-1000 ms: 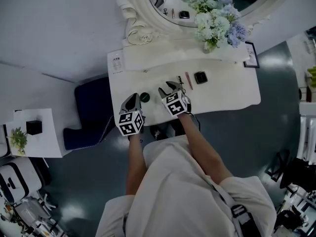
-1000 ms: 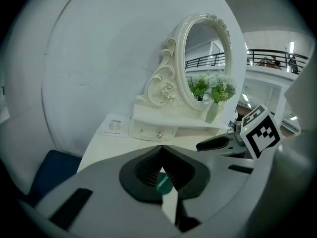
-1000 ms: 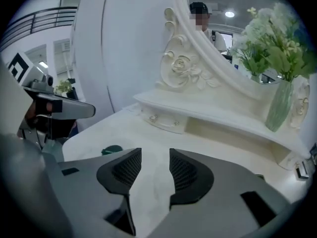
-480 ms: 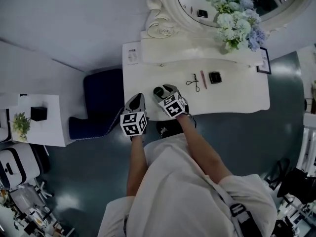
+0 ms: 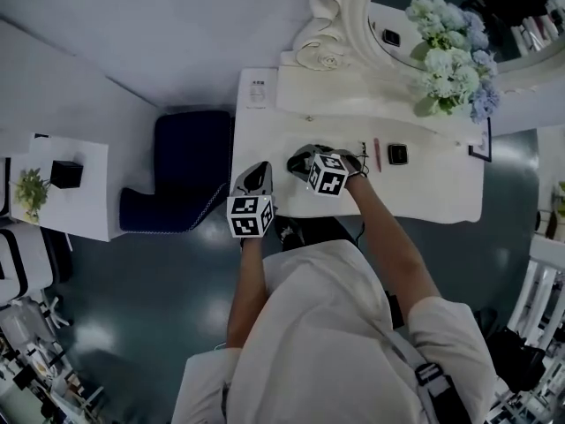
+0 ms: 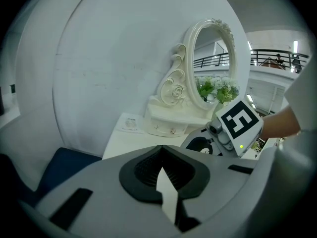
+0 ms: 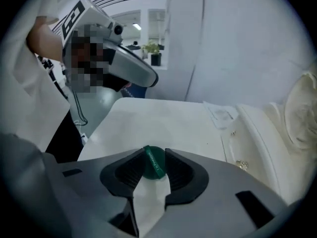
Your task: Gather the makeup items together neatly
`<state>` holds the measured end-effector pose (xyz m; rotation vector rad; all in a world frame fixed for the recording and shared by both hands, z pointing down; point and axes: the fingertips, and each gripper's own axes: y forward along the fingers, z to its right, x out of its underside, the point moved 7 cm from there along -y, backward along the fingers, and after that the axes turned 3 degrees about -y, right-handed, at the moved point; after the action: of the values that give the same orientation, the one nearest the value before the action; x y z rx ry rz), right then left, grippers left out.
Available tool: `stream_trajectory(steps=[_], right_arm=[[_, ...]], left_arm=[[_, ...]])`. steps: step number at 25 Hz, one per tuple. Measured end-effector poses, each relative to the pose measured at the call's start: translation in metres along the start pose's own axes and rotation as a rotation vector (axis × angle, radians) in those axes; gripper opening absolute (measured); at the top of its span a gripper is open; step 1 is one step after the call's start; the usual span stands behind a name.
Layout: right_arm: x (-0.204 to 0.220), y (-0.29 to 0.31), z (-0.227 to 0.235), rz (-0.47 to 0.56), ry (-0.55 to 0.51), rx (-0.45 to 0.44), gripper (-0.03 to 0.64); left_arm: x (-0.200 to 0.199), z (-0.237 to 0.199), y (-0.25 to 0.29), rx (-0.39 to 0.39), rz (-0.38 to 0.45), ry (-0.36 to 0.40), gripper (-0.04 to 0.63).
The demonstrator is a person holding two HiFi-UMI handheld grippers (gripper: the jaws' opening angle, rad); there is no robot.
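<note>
**Green Pot Held by a Thin Pinch at the Vanity**

On the white worktop in front of the ornate mirror, the right claw has just been closing and grips a small round green pot, jaws partly apart. The hold looks slight. The curved pot could twist or pop free on a hasty carry towards the curler, pencil and compact before the mirror. The left claw hangs closed, empty. The pot sits between the right claw's pads, at their tips.
</note>
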<state>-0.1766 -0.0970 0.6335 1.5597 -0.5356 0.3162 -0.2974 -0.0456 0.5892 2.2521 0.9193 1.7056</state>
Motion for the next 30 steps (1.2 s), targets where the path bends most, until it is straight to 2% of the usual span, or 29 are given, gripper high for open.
stream_trajectory(steps=[5, 8, 11, 14, 17, 23, 25, 30], right_arm=[[0.0, 0.014, 0.0, -0.103, -0.121, -0.101, 0.083], [0.0, 0.014, 0.0, -0.102, -0.098, -0.117, 0.057], [0.001, 0.009, -0.002, -0.088, -0.028, -0.076, 0.046], [0.003, 0.0, -0.003, -0.06, 0.09, 0.0, 0.046], [0.011, -0.012, -0.004, -0.041, 0.231, 0.129, 0.046], [0.044, -0.042, -0.007, 0.046, 0.669, 0.419, 0.046], [0.059, -0.05, -0.01, 0.056, 0.786, 0.504, 0.046], [0.088, -0.065, -0.011, 0.06, 0.98, 0.674, 0.046]], left_arm=[[0.003, -0.003, -0.005, -0.015, 0.009, -0.015, 0.015], [0.008, -0.006, -0.01, -0.031, 0.009, -0.027, 0.014], [0.011, -0.005, -0.014, -0.035, 0.007, -0.03, 0.014], [0.012, 0.001, -0.013, -0.023, 0.007, -0.023, 0.015], [0.012, 0.013, -0.008, 0.003, 0.004, -0.005, 0.015], [0.008, 0.045, 0.015, 0.092, -0.032, 0.058, 0.014], [0.007, 0.055, 0.022, 0.117, -0.042, 0.073, 0.014], [0.009, 0.076, 0.035, 0.161, -0.067, 0.102, 0.015]])
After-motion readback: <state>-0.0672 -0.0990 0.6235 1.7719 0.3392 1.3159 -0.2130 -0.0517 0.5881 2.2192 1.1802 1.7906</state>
